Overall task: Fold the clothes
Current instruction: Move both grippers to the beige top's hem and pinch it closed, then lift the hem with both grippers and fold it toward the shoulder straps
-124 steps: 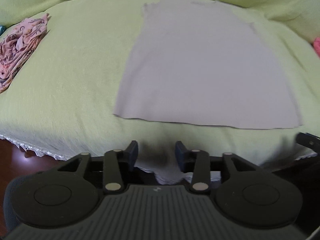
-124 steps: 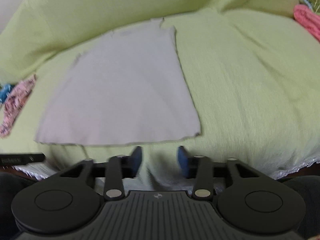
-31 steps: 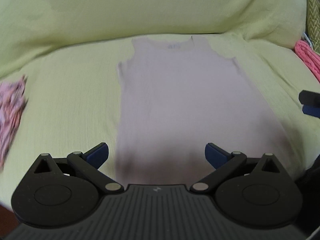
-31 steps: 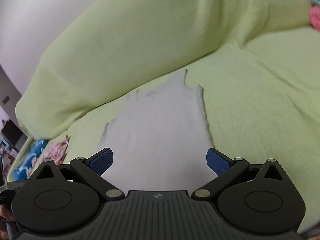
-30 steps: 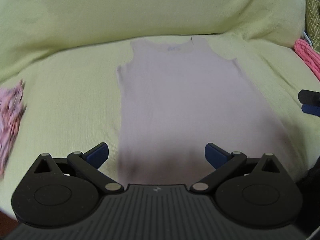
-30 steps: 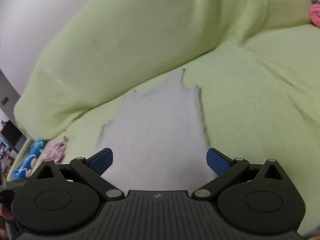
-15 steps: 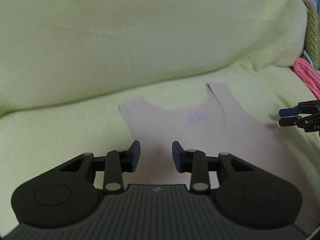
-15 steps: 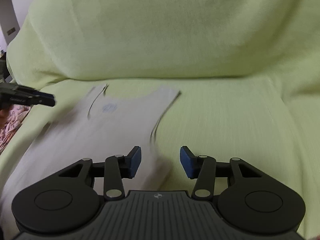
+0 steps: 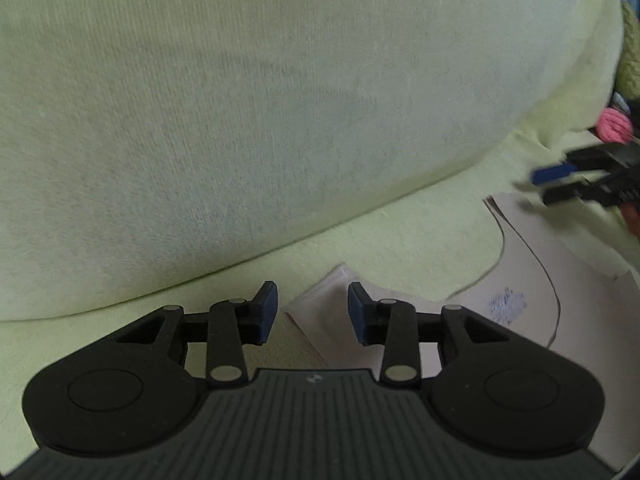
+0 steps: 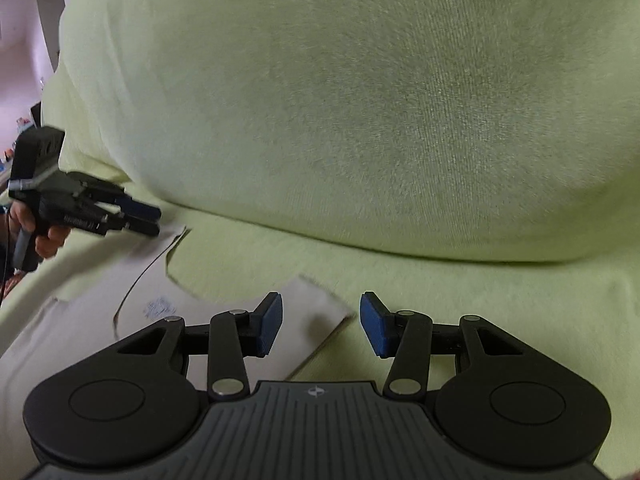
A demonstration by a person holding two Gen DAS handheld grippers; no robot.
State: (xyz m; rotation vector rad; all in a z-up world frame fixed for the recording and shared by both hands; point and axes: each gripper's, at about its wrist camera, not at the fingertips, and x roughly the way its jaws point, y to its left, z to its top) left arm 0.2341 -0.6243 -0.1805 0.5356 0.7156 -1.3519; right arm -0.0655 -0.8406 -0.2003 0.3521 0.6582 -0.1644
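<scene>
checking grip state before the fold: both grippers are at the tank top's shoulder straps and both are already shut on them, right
Not quite. Both are at the straps, but neither is shut. In the left wrist view the left gripper stands open with the strap between its fingers, unclamped. In the right wrist view the right gripper is open too, around the other strap of the tank top.

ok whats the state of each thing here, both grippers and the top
left gripper: jaws open, one either side of a shoulder strap, not clamped
right gripper: jaws open over the other shoulder strap, not clamped
tank top: lying flat, unfolded, neck toward the backrest
sofa cover: draped over seat and backrest
pink cloth: bunched at the far edge
</scene>
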